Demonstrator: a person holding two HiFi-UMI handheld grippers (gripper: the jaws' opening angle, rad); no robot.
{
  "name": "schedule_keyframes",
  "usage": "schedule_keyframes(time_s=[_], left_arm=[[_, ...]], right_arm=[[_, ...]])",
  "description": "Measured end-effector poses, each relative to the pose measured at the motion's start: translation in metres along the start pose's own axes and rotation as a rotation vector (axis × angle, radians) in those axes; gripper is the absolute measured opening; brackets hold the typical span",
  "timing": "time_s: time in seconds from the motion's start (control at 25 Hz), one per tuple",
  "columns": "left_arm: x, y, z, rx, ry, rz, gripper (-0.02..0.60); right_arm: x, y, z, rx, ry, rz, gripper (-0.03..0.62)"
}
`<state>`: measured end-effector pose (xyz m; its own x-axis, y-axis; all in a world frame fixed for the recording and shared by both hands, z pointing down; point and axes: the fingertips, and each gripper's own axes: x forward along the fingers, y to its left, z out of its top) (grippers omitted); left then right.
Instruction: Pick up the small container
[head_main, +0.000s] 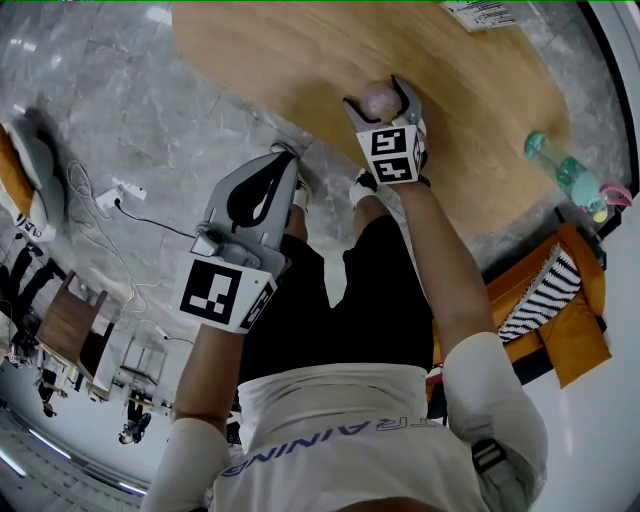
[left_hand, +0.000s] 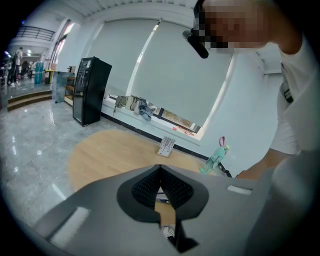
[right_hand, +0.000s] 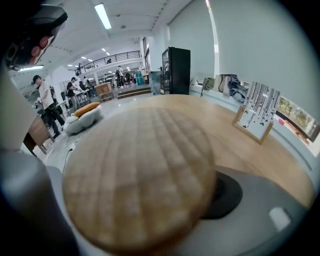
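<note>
Wooden table (head_main: 300, 50) | small container (right_hand: 140, 180): round, tan, seemingly woven top

Two claws (left claw (head_main: 288, 152), right claw (head_main: 378, 98)), one small container (head_main: 379, 96), one bottle (head_main: 562, 172), one table (head_main: 290, 50).

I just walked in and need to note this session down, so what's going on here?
A person holds a tool in each hand. The right tool reaches down to the wooden table, its jaws on either side of the small container, a round piece with a woven look. Whether the pads press on it yet cannot be told, and it seems not yet lifted. The left tool is held off the table's near edge, jaws together, with nothing in them.
</note>
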<state>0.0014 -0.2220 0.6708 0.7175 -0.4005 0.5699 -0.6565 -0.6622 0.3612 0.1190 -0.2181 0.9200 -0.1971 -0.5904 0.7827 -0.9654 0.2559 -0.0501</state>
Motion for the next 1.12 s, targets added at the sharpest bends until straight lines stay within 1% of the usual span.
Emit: schedule_keyframes(time_s=[0.16,0.28,0.52,0.64,0.72,0.88,1.12], left_arm=[[-0.003,-0.001,-0.001,0.007,0.002,0.000,0.000],[-0.007,0.000,-0.001,0.008,0.002,0.004,0.000],[-0.015,-0.006,0.011,0.014,-0.019,-0.011,0.000],[-0.024,-0.016,0.027,-0.007,-0.049,-0.031,0.000],[-0.031,-0.025,0.042,-0.008,-0.075,-0.044,0.000],[-0.048,-0.044,0.073,0.022,-0.127,-0.061,0.000],[-0.087,-0.067,0.116,0.066,-0.191,-0.074,0.000]], right_arm=[[-0.003,-0.002,0.000,0.035,-0.003,-0.006,0.425],[-0.013,0.000,0.006,0.066,-0.026,-0.007,0.426],[-0.049,0.001,0.037,0.086,-0.090,0.003,0.426],[-0.078,-0.001,0.060,0.095,-0.125,-0.003,0.426],[-0.101,-0.001,0.075,0.099,-0.143,-0.003,0.426],[-0.156,0.001,0.111,0.099,-0.190,0.002,0.426],[-0.248,0.012,0.175,0.089,-0.274,0.013,0.426]])
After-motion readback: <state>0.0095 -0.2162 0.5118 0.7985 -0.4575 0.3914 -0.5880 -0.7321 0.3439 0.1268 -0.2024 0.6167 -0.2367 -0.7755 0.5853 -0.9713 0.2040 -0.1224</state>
